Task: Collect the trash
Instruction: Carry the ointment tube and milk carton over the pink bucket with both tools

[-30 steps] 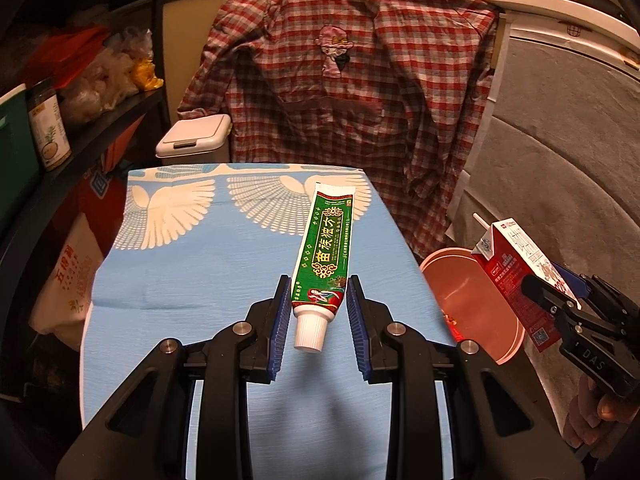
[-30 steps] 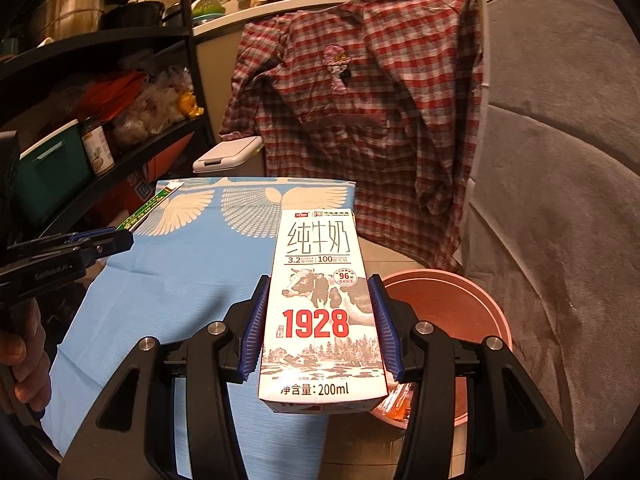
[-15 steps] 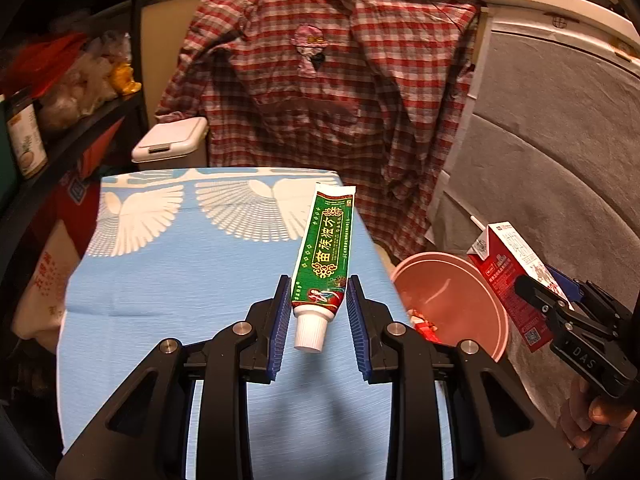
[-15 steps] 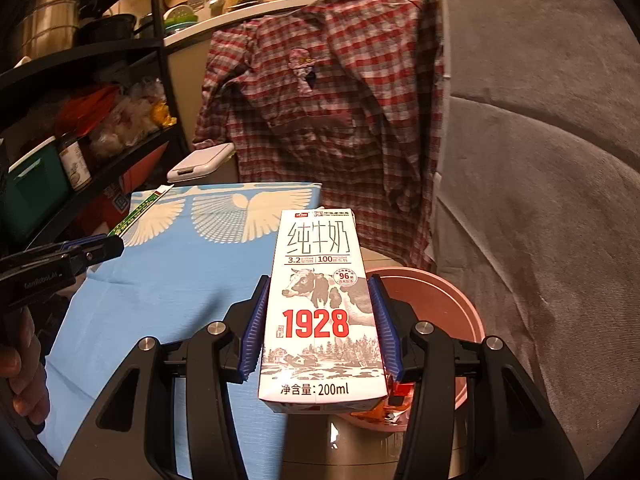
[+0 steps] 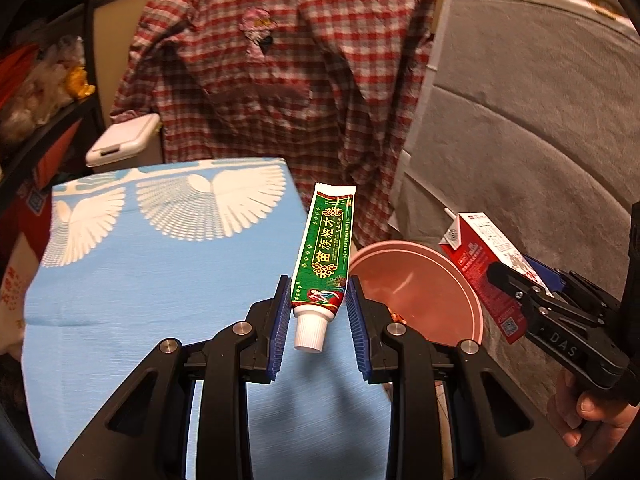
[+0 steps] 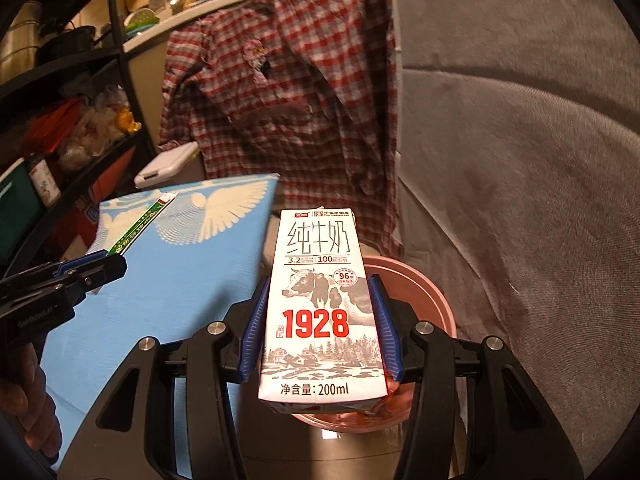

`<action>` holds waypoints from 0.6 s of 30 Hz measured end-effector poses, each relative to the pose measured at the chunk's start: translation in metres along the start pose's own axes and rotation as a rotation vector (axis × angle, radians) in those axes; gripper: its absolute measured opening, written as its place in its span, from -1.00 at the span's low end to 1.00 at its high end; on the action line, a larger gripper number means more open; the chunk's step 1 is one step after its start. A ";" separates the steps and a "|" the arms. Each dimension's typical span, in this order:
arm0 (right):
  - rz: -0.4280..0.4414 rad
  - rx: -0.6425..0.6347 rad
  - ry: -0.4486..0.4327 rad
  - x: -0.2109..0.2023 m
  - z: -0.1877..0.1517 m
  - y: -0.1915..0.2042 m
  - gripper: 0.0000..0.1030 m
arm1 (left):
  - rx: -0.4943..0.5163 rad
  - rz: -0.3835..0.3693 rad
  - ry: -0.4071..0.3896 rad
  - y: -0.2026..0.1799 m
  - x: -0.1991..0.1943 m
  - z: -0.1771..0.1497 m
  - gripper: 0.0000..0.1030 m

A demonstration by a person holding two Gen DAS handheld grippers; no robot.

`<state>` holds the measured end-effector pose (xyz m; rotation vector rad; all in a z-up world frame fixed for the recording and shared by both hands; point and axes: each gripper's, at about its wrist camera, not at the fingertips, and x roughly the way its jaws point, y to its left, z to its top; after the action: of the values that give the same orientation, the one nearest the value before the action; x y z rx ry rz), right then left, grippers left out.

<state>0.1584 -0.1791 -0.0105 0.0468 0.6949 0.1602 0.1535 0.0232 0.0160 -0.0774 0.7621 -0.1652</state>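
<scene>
Your left gripper (image 5: 318, 316) is squeezing a green toothpaste tube (image 5: 325, 258) near its white cap, with the jaws only a little way apart and the long end sticking up and away from you. Your right gripper (image 6: 318, 334) is squeezing a milk carton (image 6: 320, 304) by its two sides, with the jaws about half open because the carton is wide. The tube hangs over the right edge of the blue cloth (image 5: 140, 280), just left of the pink bin (image 5: 464, 280). In the right wrist view the carton sits in front of the pink bin, so it looks to be above it or close to it. There is already some trash at the bottom of the bin. Here is what could go wrong. If you let go of the tube now, it may land on the cloth or the floor, because it is not over the bin yet. The tube is held at one end, so it could swing or slip if you move fast. Your two grippers are near each other, and they could bump when both reach for the bin. The carton has a small straw (image 5: 449, 213) on top, which might catch on the rim.
</scene>
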 end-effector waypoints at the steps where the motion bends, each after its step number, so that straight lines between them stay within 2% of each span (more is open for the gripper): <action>1: -0.005 0.006 0.011 0.003 0.000 -0.003 -0.06 | 0.001 -0.004 0.006 -0.002 0.003 0.000 -0.46; 18: -0.039 0.060 0.104 0.048 0.003 -0.033 -0.05 | 0.061 -0.057 0.125 -0.052 0.072 -0.001 -0.45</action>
<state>0.2012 -0.2034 -0.0420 0.0828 0.8035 0.1048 0.1976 -0.0404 -0.0274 -0.0315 0.8794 -0.2491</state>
